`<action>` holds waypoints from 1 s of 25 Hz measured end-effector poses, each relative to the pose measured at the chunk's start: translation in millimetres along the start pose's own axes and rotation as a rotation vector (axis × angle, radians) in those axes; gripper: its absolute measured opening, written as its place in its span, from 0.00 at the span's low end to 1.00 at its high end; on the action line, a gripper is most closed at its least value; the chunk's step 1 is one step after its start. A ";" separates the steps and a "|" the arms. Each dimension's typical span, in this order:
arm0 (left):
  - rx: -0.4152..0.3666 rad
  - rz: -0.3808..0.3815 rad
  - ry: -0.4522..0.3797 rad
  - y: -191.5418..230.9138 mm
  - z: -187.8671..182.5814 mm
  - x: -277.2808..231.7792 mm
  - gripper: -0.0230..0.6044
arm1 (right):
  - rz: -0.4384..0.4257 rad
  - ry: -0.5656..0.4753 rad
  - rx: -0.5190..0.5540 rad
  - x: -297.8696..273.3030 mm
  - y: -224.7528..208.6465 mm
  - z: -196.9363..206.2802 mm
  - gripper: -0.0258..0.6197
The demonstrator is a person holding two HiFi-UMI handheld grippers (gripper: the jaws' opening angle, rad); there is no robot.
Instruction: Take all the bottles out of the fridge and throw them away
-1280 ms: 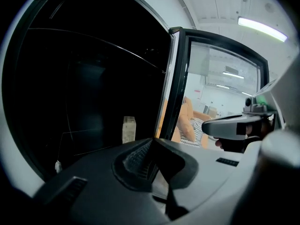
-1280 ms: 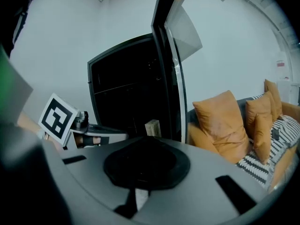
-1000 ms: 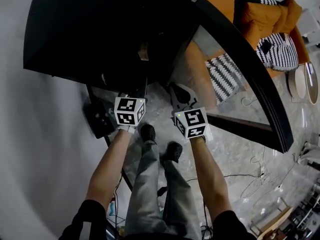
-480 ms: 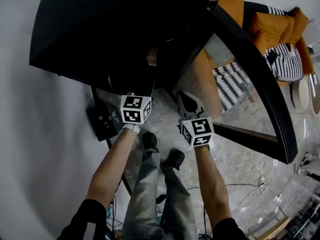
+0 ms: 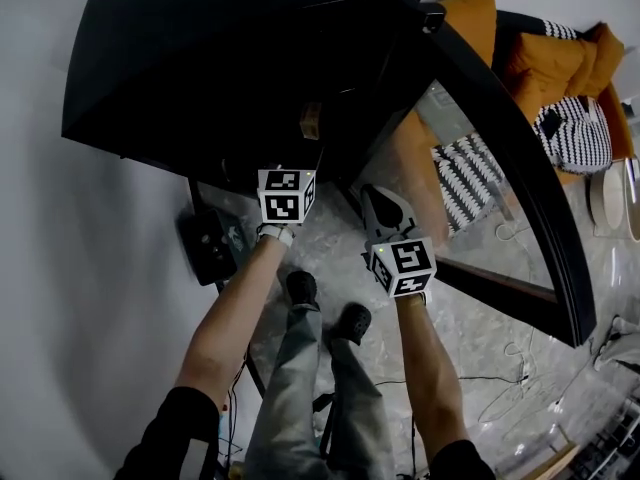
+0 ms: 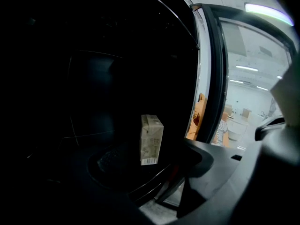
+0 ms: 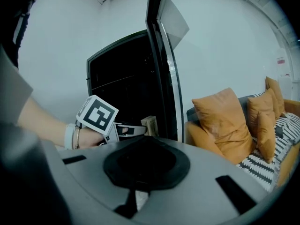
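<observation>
As a person stands at an open fridge (image 5: 200,68), the left gripper (image 7: 133,129) reaches into its dark interior. Its jaws have just been opening and now stand wide apart. A small pale carton (image 6: 151,139) stands upright on a shelf just ahead of them. It lines up with the gap, but neither pad presses on it. No bottle can be made out in the gloom (the carton is the only item the views show inside).

The right gripper (image 5: 383,206) hangs outside the cabinet, beside the glass door (image 5: 500,148). Its jaws are clenched together on nothing. Orange cushions (image 7: 225,121) on a sofa lie beyond the door, well away from the work.

The main risk from here looks to be a knock rather than a miss. The carton is tall, narrow and probably light. A jaw tip that meets its face before the jaws straddle it could tip it over or push it deeper onto the shelf. Poor light inside the fridge makes that misjudgement more likely. Closing off-centre, on a corner rather than on the flat sides, could let the carton twist out or could dent it. The door, unheld, might also swing back against the reaching arm.
</observation>
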State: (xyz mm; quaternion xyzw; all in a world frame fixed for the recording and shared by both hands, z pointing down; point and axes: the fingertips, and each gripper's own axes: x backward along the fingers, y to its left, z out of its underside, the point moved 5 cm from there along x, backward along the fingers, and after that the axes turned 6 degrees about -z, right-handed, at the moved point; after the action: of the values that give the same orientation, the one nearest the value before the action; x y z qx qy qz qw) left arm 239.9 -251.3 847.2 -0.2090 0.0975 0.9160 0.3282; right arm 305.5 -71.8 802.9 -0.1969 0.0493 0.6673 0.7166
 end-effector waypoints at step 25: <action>-0.025 -0.052 0.035 -18.3 -6.5 26.9 0.36 | -0.048 -0.007 -0.017 39.1 0.3 -9.9 0.05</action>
State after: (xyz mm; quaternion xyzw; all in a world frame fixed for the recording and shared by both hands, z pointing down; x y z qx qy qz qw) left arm 235.0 -224.3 828.7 -0.2314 0.0865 0.9045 0.3477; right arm 311.2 -38.6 780.7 -0.2018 0.0363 0.6510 0.7309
